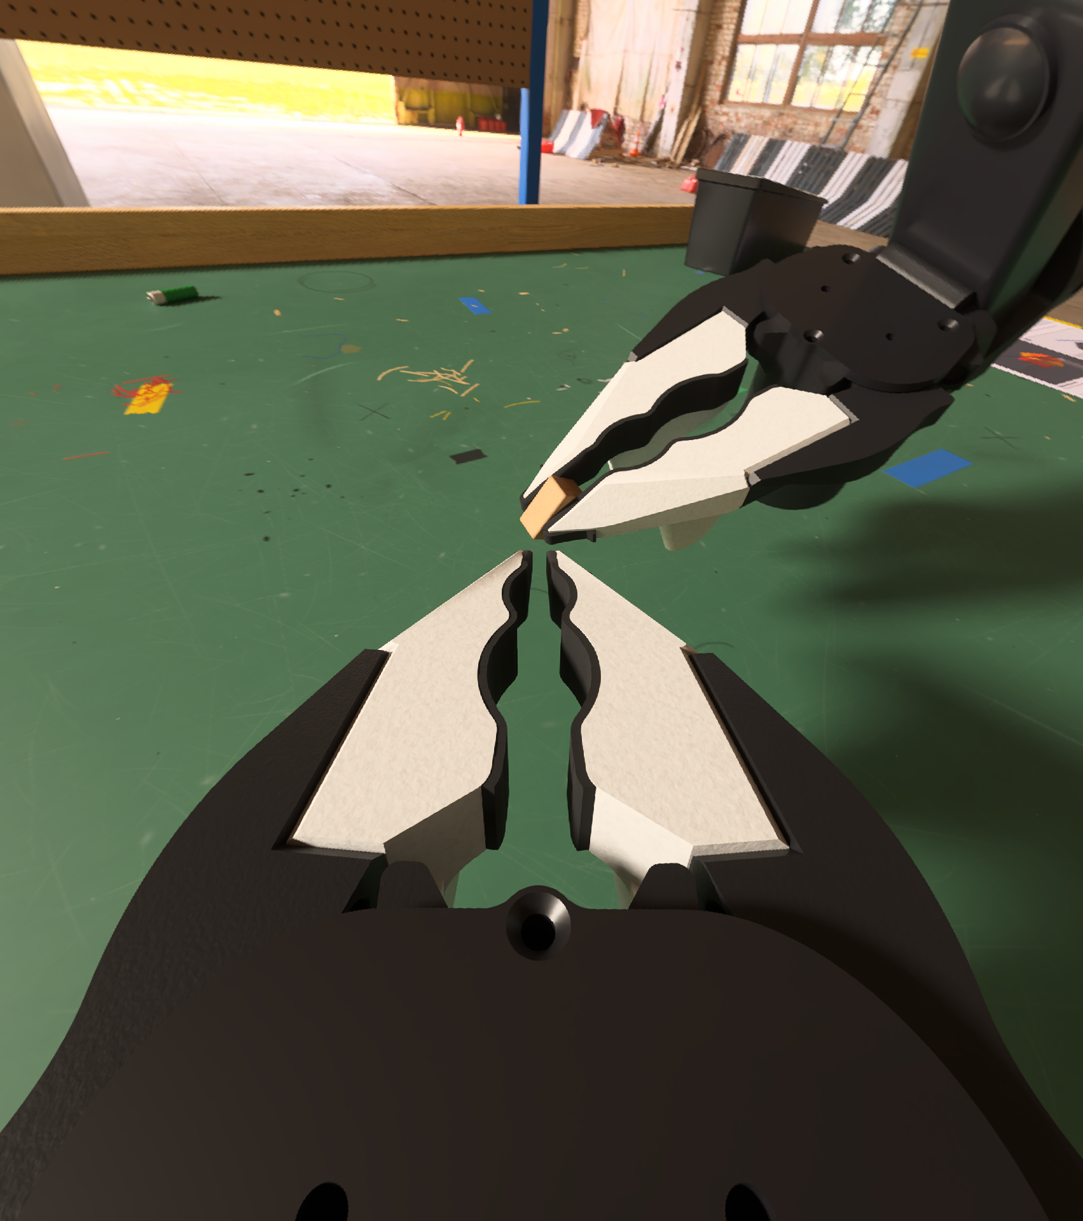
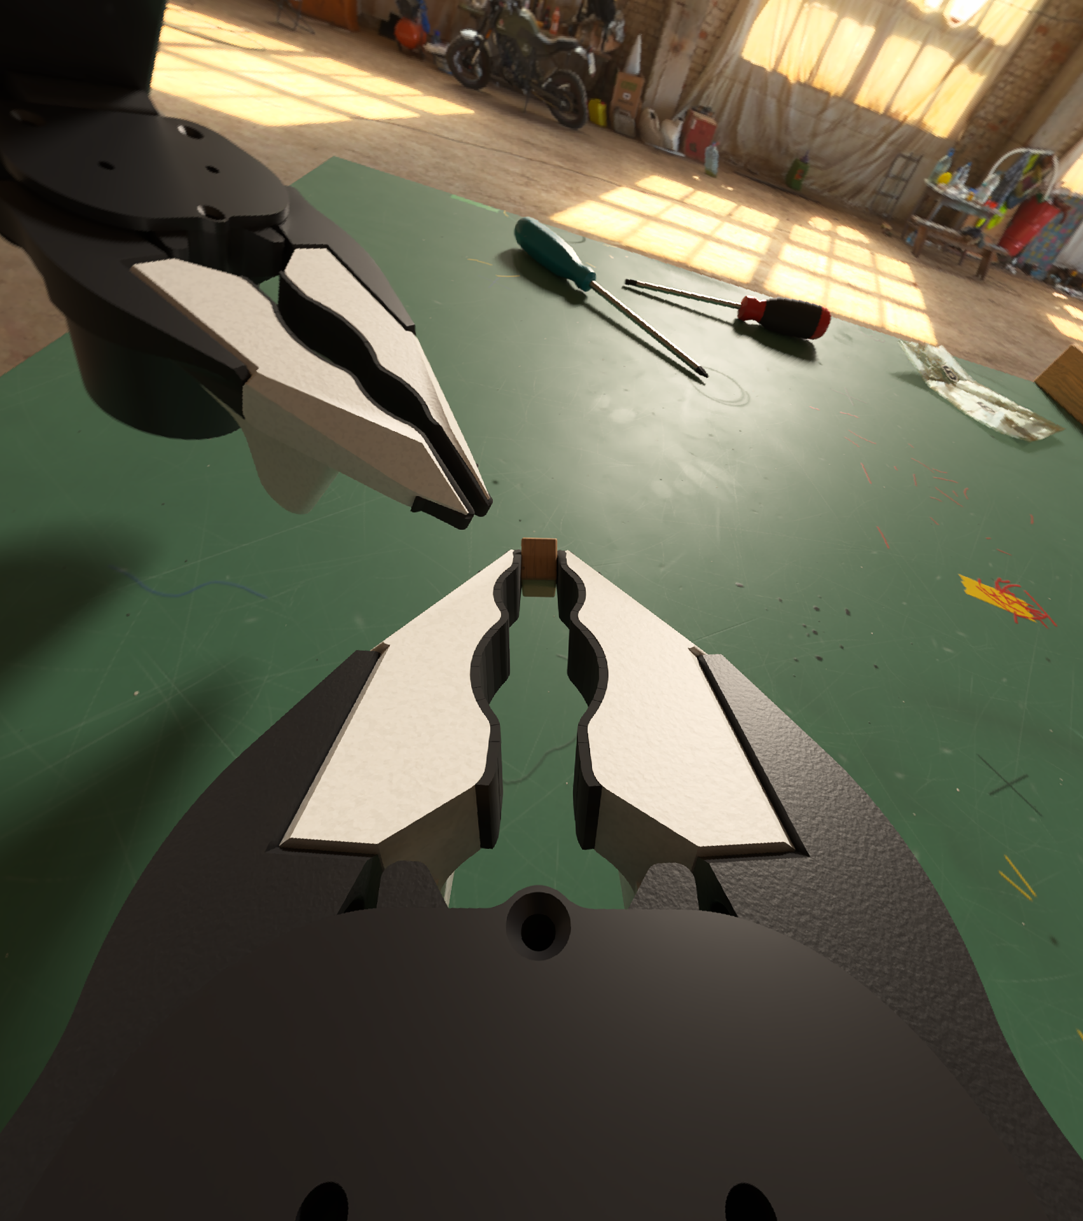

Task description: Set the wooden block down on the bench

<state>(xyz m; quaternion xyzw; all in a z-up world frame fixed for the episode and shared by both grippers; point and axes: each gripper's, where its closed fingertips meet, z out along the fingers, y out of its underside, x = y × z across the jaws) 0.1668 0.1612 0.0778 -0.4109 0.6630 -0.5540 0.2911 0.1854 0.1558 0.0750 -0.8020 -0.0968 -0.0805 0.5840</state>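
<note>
A small wooden block [image 2: 538,558] sits pinched between the fingertips of my right gripper [image 2: 538,561], held above the green bench top [image 2: 690,495]. In the left wrist view the same block [image 1: 548,505] shows at the tips of the right gripper [image 1: 558,512], which comes in from the upper right. My left gripper [image 1: 539,558] is shut and empty, its tips just below and in front of the block. In the right wrist view the left gripper [image 2: 476,512] hangs at the upper left, its tips close to the block without touching it.
Two screwdrivers lie on the bench, one teal-handled [image 2: 555,254] and one red-and-black [image 2: 783,316]. A wooden rail [image 1: 301,234] edges the bench. A black bin [image 1: 746,221], a green marker [image 1: 174,295], a printed sheet [image 1: 1080,367] and a crumpled wrapper [image 2: 974,396] lie about.
</note>
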